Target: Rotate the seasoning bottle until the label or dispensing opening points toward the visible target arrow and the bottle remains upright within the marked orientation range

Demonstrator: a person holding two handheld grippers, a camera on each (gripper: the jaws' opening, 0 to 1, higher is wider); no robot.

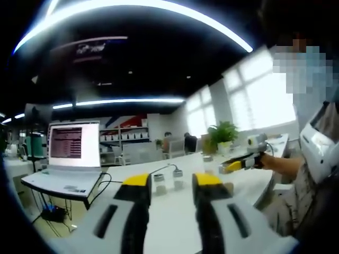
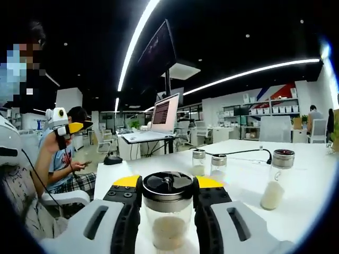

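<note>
While the white table (image 2: pixel 249 174) is stretching away under both cameras, its near edge is getting cut off by the gripper bodies in each view. At the table's far end a laptop (image 1: pixel 73 151) is sitting with its screen lit, though the text on it is too blurred to read. At the near edge of the table, in the right gripper view, the right gripper (image 2: pixel 168 193) is clamping the seasoning bottle (image 2: pixel 168 211) between its yellow-tipped jaws; the bottle is standing upright, its dark lid facing the camera, pale powder lying at its bottom, and its base is running out of the picture. I cannot make out any label or arrow. Farther along the table three more shakers are standing: a taller one (image 2: pixel 276 179) off to the side and two small ones (image 2: pixel 207 163) close together. In the left gripper view, the left gripper (image 1: pixel 174 186) is hanging over the table with jaws apart and nothing between them.
</note>
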